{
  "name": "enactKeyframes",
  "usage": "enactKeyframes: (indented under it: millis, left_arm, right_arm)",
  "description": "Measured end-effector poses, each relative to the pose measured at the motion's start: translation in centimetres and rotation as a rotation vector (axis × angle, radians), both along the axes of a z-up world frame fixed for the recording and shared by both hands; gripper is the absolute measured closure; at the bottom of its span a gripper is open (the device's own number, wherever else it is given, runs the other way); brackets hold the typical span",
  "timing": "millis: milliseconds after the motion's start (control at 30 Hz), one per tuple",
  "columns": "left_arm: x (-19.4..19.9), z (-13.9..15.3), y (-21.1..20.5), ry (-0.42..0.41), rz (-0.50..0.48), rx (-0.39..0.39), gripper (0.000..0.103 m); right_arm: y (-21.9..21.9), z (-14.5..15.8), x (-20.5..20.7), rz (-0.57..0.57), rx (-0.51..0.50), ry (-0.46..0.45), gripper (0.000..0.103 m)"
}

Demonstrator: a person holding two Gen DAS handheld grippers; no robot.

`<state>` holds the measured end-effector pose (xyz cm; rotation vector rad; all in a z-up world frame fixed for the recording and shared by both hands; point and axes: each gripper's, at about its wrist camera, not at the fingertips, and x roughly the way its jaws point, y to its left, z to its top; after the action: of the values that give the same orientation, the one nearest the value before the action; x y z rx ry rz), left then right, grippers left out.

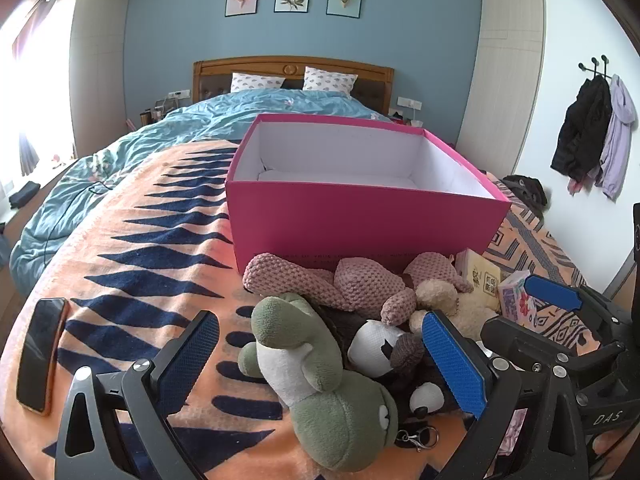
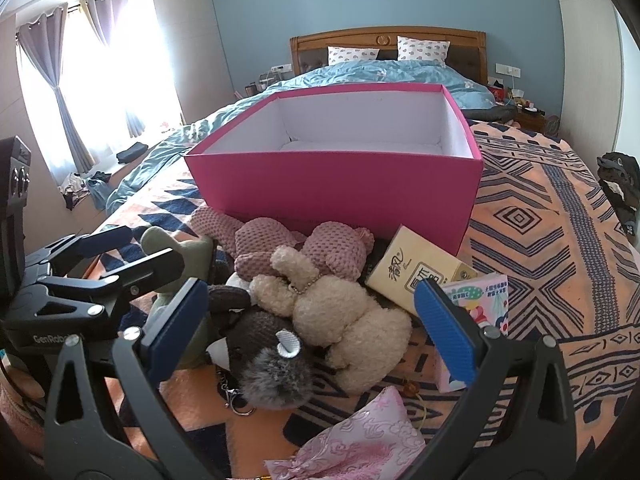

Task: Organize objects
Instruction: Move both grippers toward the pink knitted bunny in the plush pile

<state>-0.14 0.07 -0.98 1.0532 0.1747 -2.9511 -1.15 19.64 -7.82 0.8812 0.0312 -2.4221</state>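
The pink box (image 1: 360,220) sits open-topped in the middle of both wrist views, on an orange and navy patterned blanket (image 1: 132,240) spread over the bed; its white inside shows nothing in it. Against its near wall lies a heap of soft toys: a pink knitted plush (image 1: 320,280) touching the box, a cream teddy (image 2: 340,312) just below it, a green frog plush (image 1: 316,380) at lower centre of the left wrist view, and a dark grey furry toy (image 2: 264,360) with a metal clasp. To the right of the heap lie a yellow tissue pack (image 2: 416,272) and a flowery tissue pack (image 2: 480,304), touching each other. A pink satin pouch (image 2: 360,440) lies at the bottom of the right wrist view. A phone (image 1: 40,352) lies on the blanket at lower left of the left wrist view.

The left gripper (image 1: 320,368) has its jaws spread wide, the frog plush between them but not pressed by the pads. The right gripper (image 2: 316,328) is likewise spread wide over the teddy and grey toy, gripping nothing
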Motion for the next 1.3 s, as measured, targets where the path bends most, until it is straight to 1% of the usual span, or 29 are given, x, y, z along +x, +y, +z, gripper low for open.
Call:
enactKeyframes:
  millis: [600,1000,1200,1267,1300]
  left_arm:
    - [-0.3,-0.7,-0.5,-0.015,-0.002,0.01,0.0]
    - [-0.4,-2.5,-2.7,-0.073,0.014,0.061,0.0]
    - [-0.4,-3.1,-3.2,-0.087,0.01,0.062,0.0]
    - [-0.4,-3.2,-3.2,-0.088,0.003,0.06,0.0]
    - [-0.4,-3.3,-3.3,-0.09,-0.001,0.061,0.0]
  right_arm:
    - [-0.1,-0.4,-0.2,0.012,-0.006,-0.018,0.0]
    - [-0.1,-1.2,-1.0,0.035,-0.022,-0.069,0.0]
    - [0.0,-1.7,-1.3,0.039,-0.01,-0.08,0.0]
    - [0.1,-2.0,-1.5,0.035,-0.008,-0.095,0.002]
    - [0.2,-2.1,-1.5,0.04,-0.008,-0.103,0.005]
